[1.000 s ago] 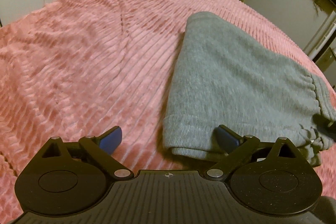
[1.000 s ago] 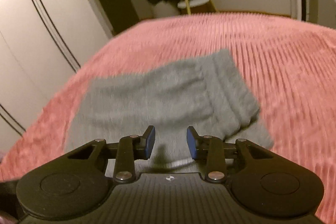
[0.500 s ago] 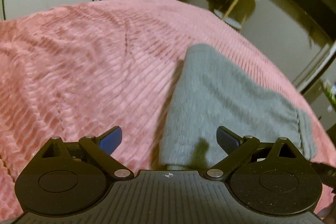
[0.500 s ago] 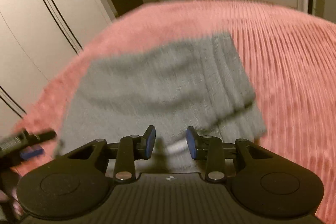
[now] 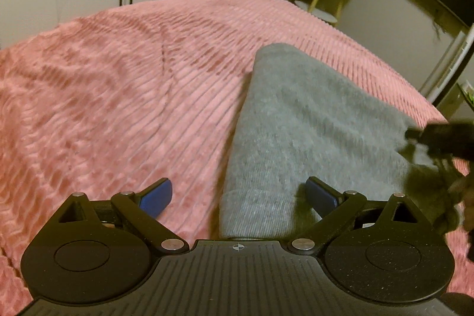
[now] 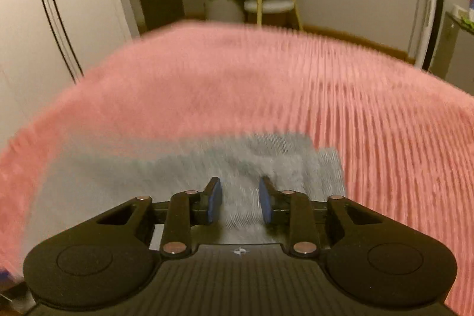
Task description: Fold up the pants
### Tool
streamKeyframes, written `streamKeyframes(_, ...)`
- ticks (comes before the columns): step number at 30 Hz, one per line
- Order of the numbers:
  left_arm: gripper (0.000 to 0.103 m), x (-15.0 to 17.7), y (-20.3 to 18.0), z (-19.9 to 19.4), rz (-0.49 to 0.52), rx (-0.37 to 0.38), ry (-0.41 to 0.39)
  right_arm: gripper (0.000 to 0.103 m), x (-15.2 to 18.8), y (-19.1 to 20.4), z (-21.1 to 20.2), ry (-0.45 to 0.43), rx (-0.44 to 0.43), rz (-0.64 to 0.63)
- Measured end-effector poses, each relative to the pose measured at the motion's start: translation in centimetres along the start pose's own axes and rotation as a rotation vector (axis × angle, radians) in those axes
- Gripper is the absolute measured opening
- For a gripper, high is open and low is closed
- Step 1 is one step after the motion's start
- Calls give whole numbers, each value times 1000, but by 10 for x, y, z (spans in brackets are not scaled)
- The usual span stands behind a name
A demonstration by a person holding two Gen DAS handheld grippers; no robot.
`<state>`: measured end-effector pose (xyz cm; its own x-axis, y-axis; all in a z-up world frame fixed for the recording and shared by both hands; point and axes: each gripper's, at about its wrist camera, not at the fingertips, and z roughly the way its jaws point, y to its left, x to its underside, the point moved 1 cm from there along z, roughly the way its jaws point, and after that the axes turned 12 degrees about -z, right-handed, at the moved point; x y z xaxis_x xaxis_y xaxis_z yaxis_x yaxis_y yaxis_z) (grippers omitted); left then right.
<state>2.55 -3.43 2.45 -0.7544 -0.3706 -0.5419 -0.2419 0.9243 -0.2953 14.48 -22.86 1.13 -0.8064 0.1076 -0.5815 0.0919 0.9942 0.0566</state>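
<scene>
One folded grey knit pants (image 5: 311, 123) on ribbed pink bedspread (image 5: 118, 94)

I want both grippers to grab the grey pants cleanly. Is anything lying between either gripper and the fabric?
Nothing visible. The left gripper is open over the grey pants hem; the right gripper is closing above the fabric, on the pink bedspread.

My left gripper (image 5: 239, 195) in matt black ribbed plastic, blue rubbery pads (image 5: 156, 195), bright metal pivots, my grey pants (image 5: 311, 135) in soft fine-knit cloth, pink bedspread (image 5: 124, 96) in ribbed plush cloth
</scene>
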Motion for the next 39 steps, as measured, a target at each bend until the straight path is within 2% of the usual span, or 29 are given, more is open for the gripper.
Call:
streamKeyframes(2, 100, -1, 2, 1, -16, 0, 4, 20, 7, 5, -2, -34, 11, -68)
streamKeyframes(4, 100, -3, 6, 3, -39, 5, 9, 24, 13, 8, -22, -52, -4, -64)
streamKeyframes(6, 100, -5, 10, 3, -66, 18, 12, 35, 28, -1, -48, -98, -67, -16)
streamKeyframes(8, 100, -6, 12, 3, -80, 27, 15, 35, 48, -14, -71, -103, -94, 19)
streamKeyframes(12, 100, -6, 8, 6, -68, 56, 34, 36, 88, -43, -96, -93, -205, 147)
streamKeyframes(13, 100, -7, 7, 7, -68, 62, 37, 40, 93, -52, -102, -98, -218, 188)
streamKeyframes(14, 100, -7, 7, 9, -74, 68, 44, 52, 95, -60, -105, -98, -183, 221)
streamKeyframes(16, 100, -11, 8, 12, -97, 94, 68, 55, 97, -79, -111, -151, -98, 259)
streamKeyframes(17, 100, -14, 8, 15, -113, 120, 90, 55, 96, -90, -109, -162, -100, 291)
streamKeyframes(19, 100, -20, 7, 24, -122, 155, 137, 56, 92, -110, -94, -142, -180, 355)
streamKeyframes(21, 100, -27, 2, 34, -111, 168, 174, 70, 89, -126, -71, -103, -315, 414)
streamKeyframes(22, 100, -30, 0, 38, -102, 178, 189, 73, 87, -134, -59, -84, -369, 448)
streamKeyframes(24, 100, -37, -4, 49, -83, 204, 222, 80, 83, -145, -34, -50, -430, 496)
streamKeyframes(28, 100, -45, -8, 77, -55, 214, 318, 82, 84, -162, 8, 25, -520, 596)
streamKeyframes(30, 100, -50, -11, 90, -54, 231, 357, 82, 84, -160, 22, 51, -566, 594)
streamKeyframes(34, 100, -59, -26, 107, -29, 270, 400, 82, 83, -153, 43, 45, -613, 584)
streamKeyframes(37, 100, -65, -32, 120, -55, 309, 418, 80, 71, -144, 54, 44, -619, 569)
streamKeyframes(39, 99, -67, -35, 125, -91, 333, 421, 72, 66, -138, 59, 44, -588, 539)
